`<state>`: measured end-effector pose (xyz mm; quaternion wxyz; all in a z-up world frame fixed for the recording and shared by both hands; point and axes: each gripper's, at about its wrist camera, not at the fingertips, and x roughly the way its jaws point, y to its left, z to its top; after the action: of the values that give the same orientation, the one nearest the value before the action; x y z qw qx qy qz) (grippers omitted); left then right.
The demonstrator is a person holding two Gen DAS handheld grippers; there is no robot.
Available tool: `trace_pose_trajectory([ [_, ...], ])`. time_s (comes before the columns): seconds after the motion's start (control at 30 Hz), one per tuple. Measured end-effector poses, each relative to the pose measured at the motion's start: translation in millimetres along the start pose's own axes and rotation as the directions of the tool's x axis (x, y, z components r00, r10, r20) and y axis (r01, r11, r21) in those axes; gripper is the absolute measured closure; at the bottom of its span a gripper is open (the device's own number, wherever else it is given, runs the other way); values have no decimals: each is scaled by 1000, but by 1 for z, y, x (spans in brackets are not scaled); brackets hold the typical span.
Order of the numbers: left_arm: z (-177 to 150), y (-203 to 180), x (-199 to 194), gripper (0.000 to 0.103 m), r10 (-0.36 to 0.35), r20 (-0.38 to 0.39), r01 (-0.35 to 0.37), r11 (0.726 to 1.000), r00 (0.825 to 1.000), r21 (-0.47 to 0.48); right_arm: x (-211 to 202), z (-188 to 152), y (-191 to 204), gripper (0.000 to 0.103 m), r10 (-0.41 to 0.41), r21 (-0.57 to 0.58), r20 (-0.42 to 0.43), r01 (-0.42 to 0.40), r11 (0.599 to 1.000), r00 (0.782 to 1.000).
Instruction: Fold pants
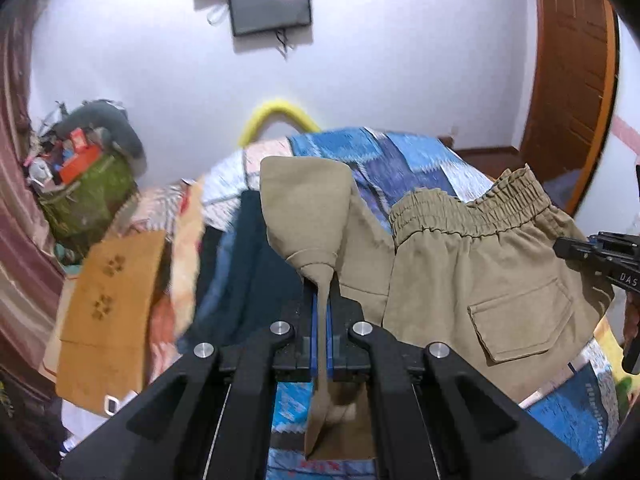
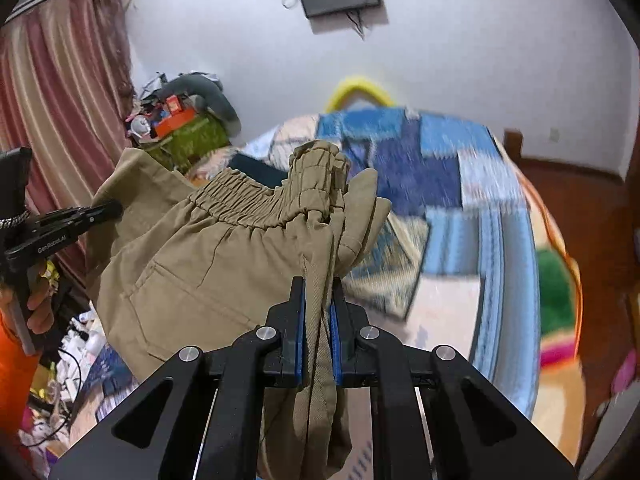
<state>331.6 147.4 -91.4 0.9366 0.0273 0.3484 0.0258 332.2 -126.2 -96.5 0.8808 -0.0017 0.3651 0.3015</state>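
The khaki pants (image 1: 488, 276) with an elastic waistband and a flap pocket hang in the air between both grippers, above the bed. My left gripper (image 1: 323, 300) is shut on a bunched fold of the pants. My right gripper (image 2: 318, 292) is shut on the pants (image 2: 208, 264) near the gathered waistband. In the left wrist view the right gripper (image 1: 592, 252) shows at the right edge, against the pants. In the right wrist view the left gripper (image 2: 80, 216) shows at the left, against the cloth.
A bed with a blue patchwork quilt (image 1: 400, 160) lies below and ahead; it also shows in the right wrist view (image 2: 460, 184). A dark garment (image 1: 256, 264) lies on it. A cluttered green bag (image 1: 88, 196), a curtain (image 2: 56, 92), a wooden door (image 1: 568, 80) and floor clutter (image 2: 72, 360) surround it.
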Motion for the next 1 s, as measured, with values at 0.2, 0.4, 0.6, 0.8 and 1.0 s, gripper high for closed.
trace_pose_trajectory([
  [0.2,26,43,13,100,69,27,-68,997,997,-49,29,38,24,94,5,-67,33,-2,998,999],
  [0.4,38,83,53,100,171,1,-170,984,985,-59,83,70,53,94,5,-118,20,-2,993,1000],
  [0.6,27,120,115,100,255,-62,-259,964,965,-57,147,79,77,94,9,-135,-19,-11,991,1000],
  [0.8,-18,155,186,100,226,-208,-256,958,952,-127,212,58,83,94,18,-85,-103,-27,996,994],
  [1.0,-69,176,220,97,185,-327,-237,963,927,-126,248,16,68,94,3,-27,-219,-9,1000,976],
])
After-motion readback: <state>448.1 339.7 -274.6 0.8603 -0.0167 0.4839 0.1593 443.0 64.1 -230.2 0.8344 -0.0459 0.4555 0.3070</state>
